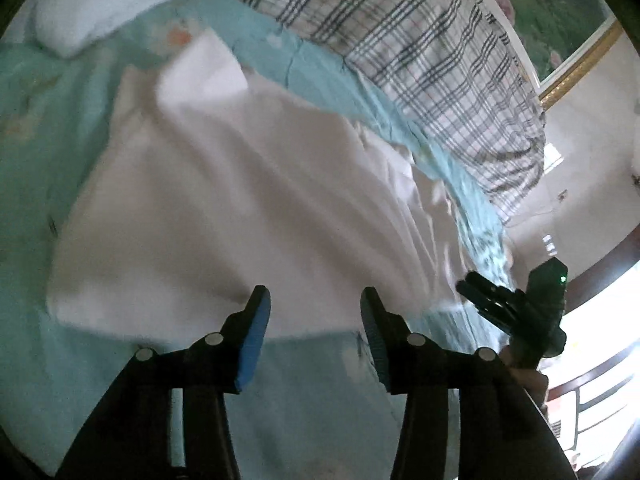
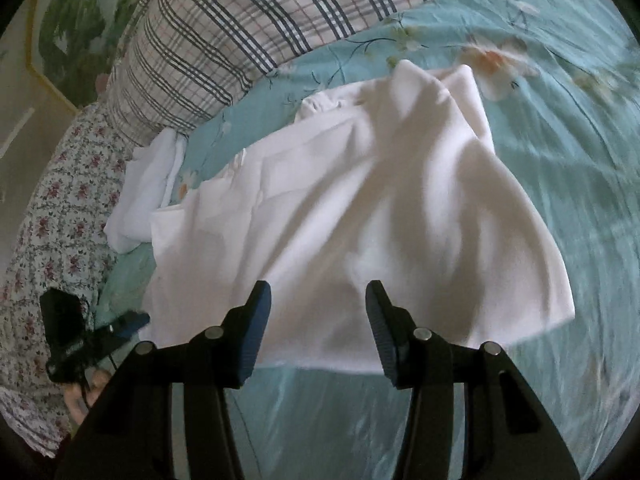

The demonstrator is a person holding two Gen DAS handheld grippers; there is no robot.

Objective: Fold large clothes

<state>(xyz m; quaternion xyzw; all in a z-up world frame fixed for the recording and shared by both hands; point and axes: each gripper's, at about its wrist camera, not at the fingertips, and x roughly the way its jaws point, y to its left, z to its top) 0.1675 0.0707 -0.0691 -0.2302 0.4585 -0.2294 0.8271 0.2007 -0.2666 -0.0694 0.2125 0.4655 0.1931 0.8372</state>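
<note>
Both of your grippers, left gripper (image 1: 315,300) and right gripper (image 2: 318,294), hang with jaws wide apart and empty over the near hem of the white garment (image 2: 340,208), which lies rumpled on the teal bed cover (image 2: 580,168). Smooth it before pinching both near corners together.

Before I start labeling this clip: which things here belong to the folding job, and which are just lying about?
Belongs to the job:
- white garment, spread rumpled on the teal bedspread
- left gripper, jaws open
- right gripper, jaws open

Just lying about:
- plaid pillow
- small white cloth beside the garment
- floral sheet
- framed picture
</note>
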